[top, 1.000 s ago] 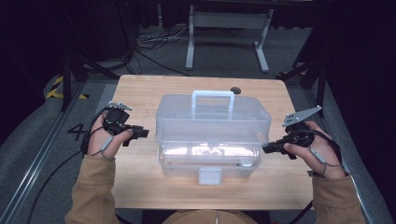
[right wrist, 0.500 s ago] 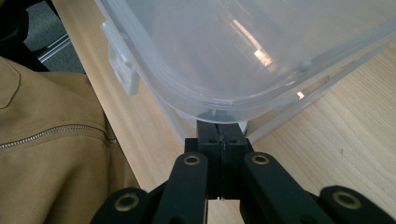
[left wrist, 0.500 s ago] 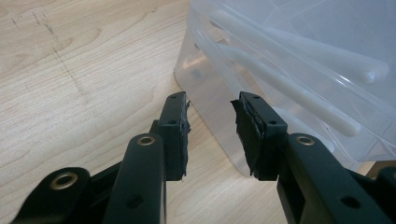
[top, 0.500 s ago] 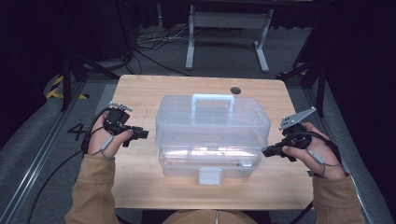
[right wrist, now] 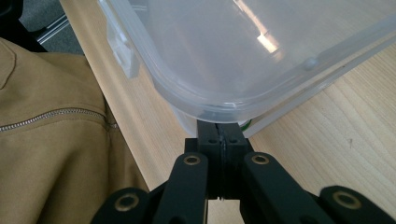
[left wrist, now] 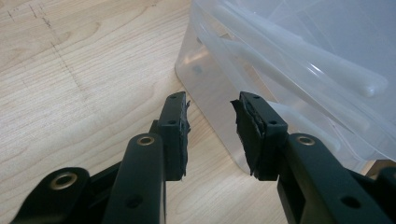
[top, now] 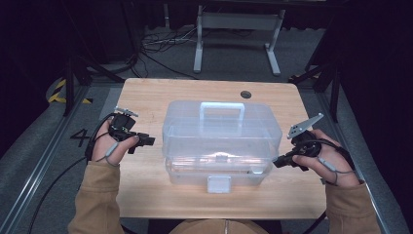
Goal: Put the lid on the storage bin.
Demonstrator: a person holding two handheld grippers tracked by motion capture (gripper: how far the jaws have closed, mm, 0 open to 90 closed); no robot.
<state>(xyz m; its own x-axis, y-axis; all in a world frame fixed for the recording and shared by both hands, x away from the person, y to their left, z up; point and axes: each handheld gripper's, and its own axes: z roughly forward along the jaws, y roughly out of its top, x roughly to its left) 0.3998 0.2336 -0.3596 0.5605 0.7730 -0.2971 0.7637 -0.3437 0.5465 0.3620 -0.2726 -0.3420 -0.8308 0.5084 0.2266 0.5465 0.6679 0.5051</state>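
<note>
The lidded box is sitting latched on the surface. Left gripper is waiting, jaws apart; right gripper, jaws together, is touching the lid rim.

Overhead light falls bright on the wooden table while the surrounding floor stays dim, white glare streaks the clear plastic box lid, the high view is soft and grainy, and both gripper views are sharper, blurring near the jaws.
</note>
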